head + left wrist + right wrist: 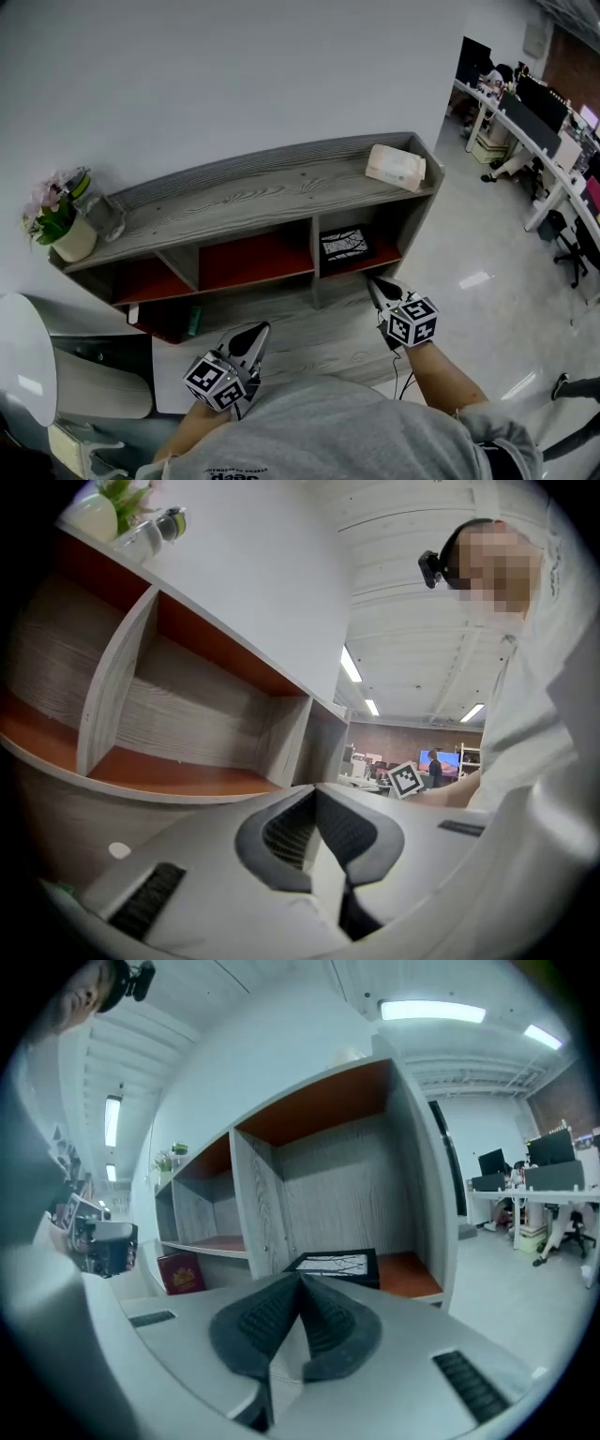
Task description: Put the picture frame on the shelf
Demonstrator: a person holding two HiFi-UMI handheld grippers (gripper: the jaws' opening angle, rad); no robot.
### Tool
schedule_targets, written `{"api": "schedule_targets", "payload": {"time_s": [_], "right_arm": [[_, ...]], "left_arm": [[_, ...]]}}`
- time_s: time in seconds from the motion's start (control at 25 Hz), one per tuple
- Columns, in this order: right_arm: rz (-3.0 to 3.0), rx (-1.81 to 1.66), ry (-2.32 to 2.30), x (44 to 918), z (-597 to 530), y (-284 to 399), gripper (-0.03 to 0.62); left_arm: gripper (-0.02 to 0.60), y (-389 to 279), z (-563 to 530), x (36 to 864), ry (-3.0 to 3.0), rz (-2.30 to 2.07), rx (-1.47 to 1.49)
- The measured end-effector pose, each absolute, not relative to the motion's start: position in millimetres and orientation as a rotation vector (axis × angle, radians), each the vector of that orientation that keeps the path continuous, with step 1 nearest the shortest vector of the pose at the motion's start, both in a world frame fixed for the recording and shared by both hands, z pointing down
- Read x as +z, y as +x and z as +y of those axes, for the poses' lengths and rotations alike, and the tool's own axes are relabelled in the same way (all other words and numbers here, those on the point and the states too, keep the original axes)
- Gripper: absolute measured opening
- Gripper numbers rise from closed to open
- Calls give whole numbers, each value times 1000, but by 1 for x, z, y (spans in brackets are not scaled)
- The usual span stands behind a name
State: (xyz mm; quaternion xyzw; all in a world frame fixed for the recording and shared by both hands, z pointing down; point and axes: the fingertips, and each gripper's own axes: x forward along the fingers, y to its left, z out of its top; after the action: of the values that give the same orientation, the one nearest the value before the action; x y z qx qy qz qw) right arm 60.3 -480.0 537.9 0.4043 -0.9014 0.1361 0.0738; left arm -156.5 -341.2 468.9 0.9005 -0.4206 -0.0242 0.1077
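Note:
The black picture frame (344, 245) lies flat in the right-hand compartment of the grey wooden shelf (253, 192), on its red floor. In the right gripper view the picture frame (335, 1264) shows just beyond the jaw tips, inside the shelf (403, 1147). My right gripper (372, 281) is shut and holds nothing, a little in front of that compartment and apart from the frame. Its jaws (300, 1279) meet at the tips. My left gripper (255, 330) is shut and holds nothing too, in front of the middle compartment. Its tips (315, 789) point level at the shelf (187, 771).
On the shelf top stand a flower pot (61, 220) and a glass jar (103, 214) at the left, and a white pack (396, 167) at the right. A red book (181, 1272) leans in a lower compartment. A white round seat (28, 356) is at my left. Office desks (553, 141) stand far right.

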Motion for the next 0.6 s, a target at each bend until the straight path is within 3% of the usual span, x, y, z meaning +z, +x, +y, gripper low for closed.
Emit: {"api": "schedule_targets", "payload": {"time_s": [0.6], "right_arm": [[-2917,463,924,517,-390,115,-2]], "left_arm": [[18,-103,-270,453,2560,-1438,-99]]}}
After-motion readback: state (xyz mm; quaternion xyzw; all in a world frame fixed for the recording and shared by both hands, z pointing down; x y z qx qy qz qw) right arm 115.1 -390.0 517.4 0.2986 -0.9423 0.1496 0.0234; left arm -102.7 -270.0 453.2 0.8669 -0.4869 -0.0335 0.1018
